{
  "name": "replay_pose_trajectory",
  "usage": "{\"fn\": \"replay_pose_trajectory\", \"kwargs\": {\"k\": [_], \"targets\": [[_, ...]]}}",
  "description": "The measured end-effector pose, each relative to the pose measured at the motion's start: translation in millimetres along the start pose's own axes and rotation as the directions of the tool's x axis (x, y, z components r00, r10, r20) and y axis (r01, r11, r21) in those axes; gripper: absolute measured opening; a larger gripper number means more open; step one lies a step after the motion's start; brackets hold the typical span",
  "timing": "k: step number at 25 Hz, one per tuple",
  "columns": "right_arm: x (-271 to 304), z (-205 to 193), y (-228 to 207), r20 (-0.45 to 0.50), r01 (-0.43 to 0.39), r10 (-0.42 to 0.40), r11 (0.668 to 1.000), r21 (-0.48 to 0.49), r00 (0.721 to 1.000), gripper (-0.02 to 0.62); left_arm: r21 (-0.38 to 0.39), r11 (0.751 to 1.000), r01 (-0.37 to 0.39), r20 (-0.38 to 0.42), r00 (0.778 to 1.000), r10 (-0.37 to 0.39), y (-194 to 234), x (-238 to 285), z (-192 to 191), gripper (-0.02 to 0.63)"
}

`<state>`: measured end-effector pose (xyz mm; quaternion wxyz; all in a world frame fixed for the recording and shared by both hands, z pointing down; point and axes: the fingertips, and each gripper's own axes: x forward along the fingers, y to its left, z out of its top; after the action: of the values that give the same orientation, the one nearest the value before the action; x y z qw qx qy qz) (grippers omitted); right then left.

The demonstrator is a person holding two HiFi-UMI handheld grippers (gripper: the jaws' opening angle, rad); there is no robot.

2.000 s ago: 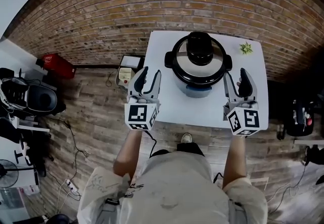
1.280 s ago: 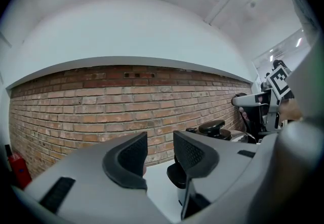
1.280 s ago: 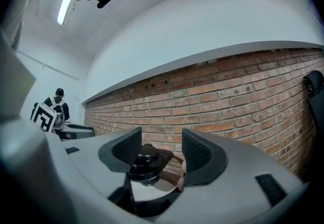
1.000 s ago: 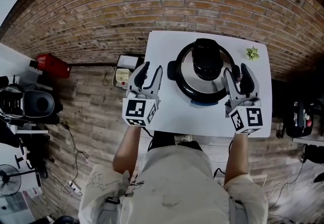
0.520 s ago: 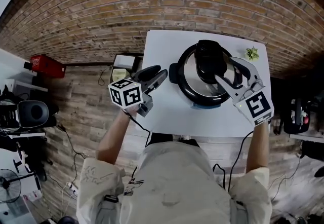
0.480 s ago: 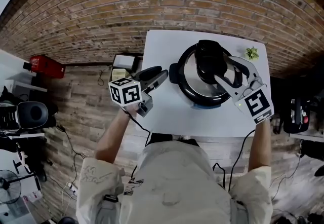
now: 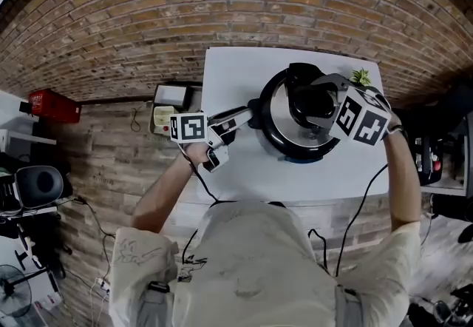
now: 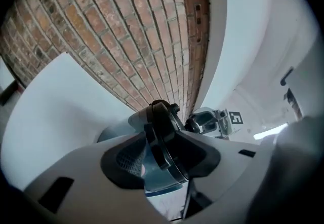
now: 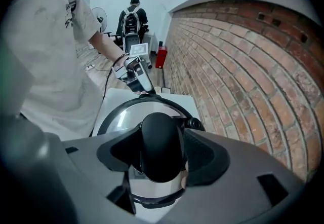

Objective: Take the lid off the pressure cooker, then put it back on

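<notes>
The pressure cooker (image 7: 295, 142) stands on the white table (image 7: 229, 74) with its steel lid (image 7: 279, 112) on. My left gripper (image 7: 247, 115) lies level at the cooker's left. Its jaws are open and have just been opening, with the black side handle (image 8: 158, 137) between them and a gap on one side. My right gripper (image 7: 314, 102) points down over the lid. Its jaws have just been opening too. The black lid handle (image 9: 161, 149) sits between them and nearly fills the gap; I see no pressing.
A small green plant (image 7: 360, 75) sits at the table's back right corner, close to my right gripper. A brick wall (image 7: 222, 0) runs behind the table. On the floor at left are a small box (image 7: 164, 115) and a red case (image 7: 50, 105).
Both grippers have rolled and closed in on the cooker. The left went from the table's left edge to the side handle. The right came in from the right over the lid handle.
</notes>
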<state>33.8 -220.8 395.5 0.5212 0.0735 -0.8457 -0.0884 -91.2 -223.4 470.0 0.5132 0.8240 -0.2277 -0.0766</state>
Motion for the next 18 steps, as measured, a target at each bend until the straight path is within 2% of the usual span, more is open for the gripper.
{"fn": "replay_pose_trajectory", "kwargs": {"k": [2, 7, 11, 12, 14, 16, 18], "targets": [[4.8, -4.9, 1.6, -0.065, -0.066, 0.067, 0.998, 0.014, 0.996, 0.287, -0.056, 0.998, 0.034, -0.006, 0.999, -0.035, 2.9, 4.1, -1.6, 0.193], [10.5, -14.6, 5.0, -0.208, -0.168, 0.171, 0.985, 0.034, 0.963, 0.298, -0.097, 0.991, 0.091, -0.044, 0.994, -0.096, 0.5, 17.1, -7.8, 0.192], [13.5, -13.5, 4.7, -0.242, -0.222, 0.226, 0.974, 0.043, 0.943, 0.301, -0.176, 0.975, 0.138, -0.037, 0.988, -0.147, 2.6, 22.0, -9.2, 0.177], [15.1, -13.4, 3.9, -0.241, -0.240, 0.241, 0.970, 0.037, 0.940, 0.301, -0.211, 0.964, 0.159, -0.024, 0.986, -0.168, 1.3, 22.4, -8.9, 0.130], [16.9, -15.7, 3.8, -0.252, -0.279, 0.278, 0.960, 0.033, 0.927, 0.298, -0.262, 0.947, 0.185, -0.005, 0.981, -0.193, -0.9, 23.5, -9.0, 0.117], [17.1, -18.6, 5.8, -0.291, -0.308, 0.302, 0.951, 0.029, 0.908, 0.295, -0.241, 0.957, 0.159, -0.022, 0.985, -0.169, 4.5, 23.1, -10.3, 0.114], [17.0, -21.1, 8.8, -0.348, -0.321, 0.309, 0.947, 0.023, 0.885, 0.295, -0.242, 0.956, 0.164, -0.025, 0.984, -0.175, 4.7, 23.8, -10.1, 0.112]]}}
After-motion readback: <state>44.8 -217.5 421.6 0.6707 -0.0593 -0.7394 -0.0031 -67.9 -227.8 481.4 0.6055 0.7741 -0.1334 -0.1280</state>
